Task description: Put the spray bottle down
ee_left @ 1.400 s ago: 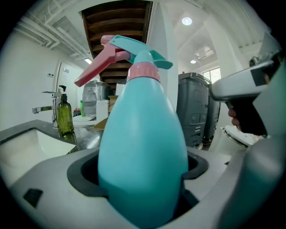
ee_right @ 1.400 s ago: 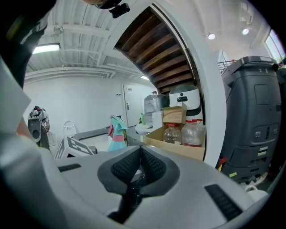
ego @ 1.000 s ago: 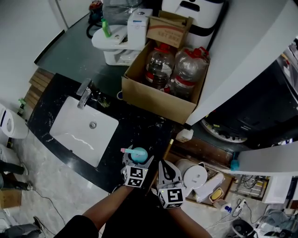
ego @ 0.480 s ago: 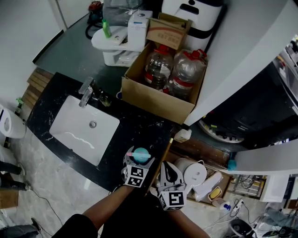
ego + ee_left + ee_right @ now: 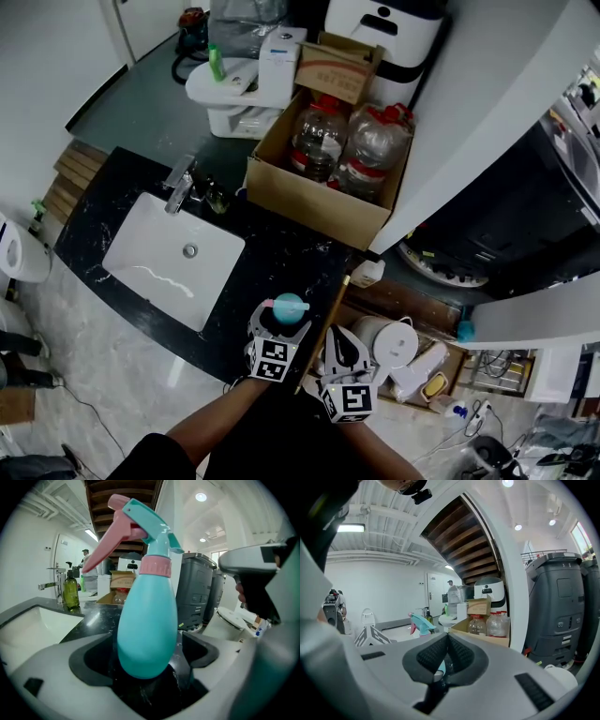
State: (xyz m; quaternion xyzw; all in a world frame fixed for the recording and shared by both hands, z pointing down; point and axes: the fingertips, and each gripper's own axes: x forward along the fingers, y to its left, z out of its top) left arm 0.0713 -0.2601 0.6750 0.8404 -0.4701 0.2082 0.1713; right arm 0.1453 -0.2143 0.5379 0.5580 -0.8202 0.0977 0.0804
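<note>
Black counter: sink near spray bottle.

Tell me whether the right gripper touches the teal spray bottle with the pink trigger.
Apart. Right gripper view: the right gripper is shut on nothing; the teal spray bottle stands beyond, leftward.

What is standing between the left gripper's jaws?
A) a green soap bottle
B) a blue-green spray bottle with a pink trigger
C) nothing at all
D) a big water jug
B: in the left gripper view the spray bottle, blue-green with a pink trigger, stands upright between the open jaws of the left gripper, with a gap on each side.
</note>
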